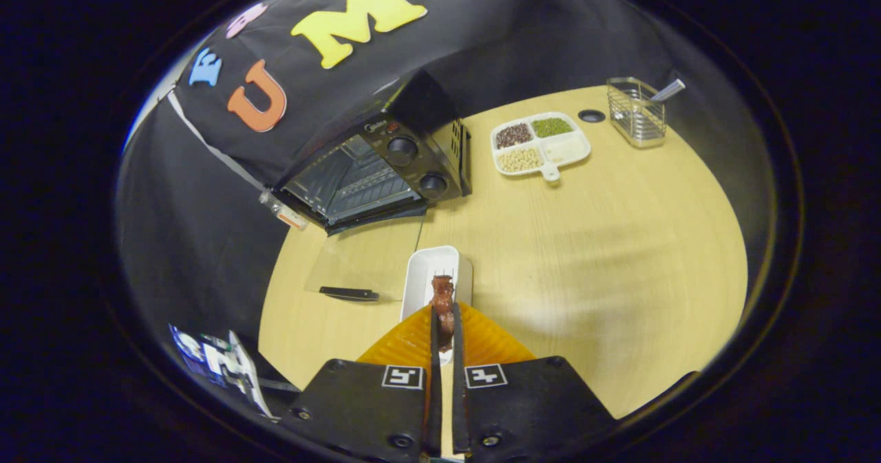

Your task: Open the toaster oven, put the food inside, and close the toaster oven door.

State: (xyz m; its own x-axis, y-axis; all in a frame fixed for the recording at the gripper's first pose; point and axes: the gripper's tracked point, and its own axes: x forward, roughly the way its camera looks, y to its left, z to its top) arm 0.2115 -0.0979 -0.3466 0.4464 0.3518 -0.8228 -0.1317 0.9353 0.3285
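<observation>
Between our two fingers, right at the tips, sits a small brown piece of food (pixel 442 311). Our gripper (pixel 444 329) is closed on it, and both fingers press its sides. The food pokes out just ahead of the fingertips, over the near end of a white tray (pixel 420 274) that lies on the tabletop (pixel 619 256). We cannot tell if the food still rests on the tray or is lifted off it.

The food looks light and small. It may be a bit soft and bumpy, so we think a hard squeeze could squash it, and a loose hold could let it slip. We judge the best place to hold it is around its middle, where it is thickest.

Just beyond the tray, the glass door (pixel 365 256) of the toaster oven (pixel 375 167) lies folded down flat, with its dark handle (pixel 349 293) beside the tray. So the toaster oven is already open, and we see its wire rack inside. We think the next step is to carry the food over the door and set it on the rack.

Farther off on the tabletop, well apart, sit a split dish of beans (pixel 540 143) and a wire basket (pixel 637 112).
</observation>
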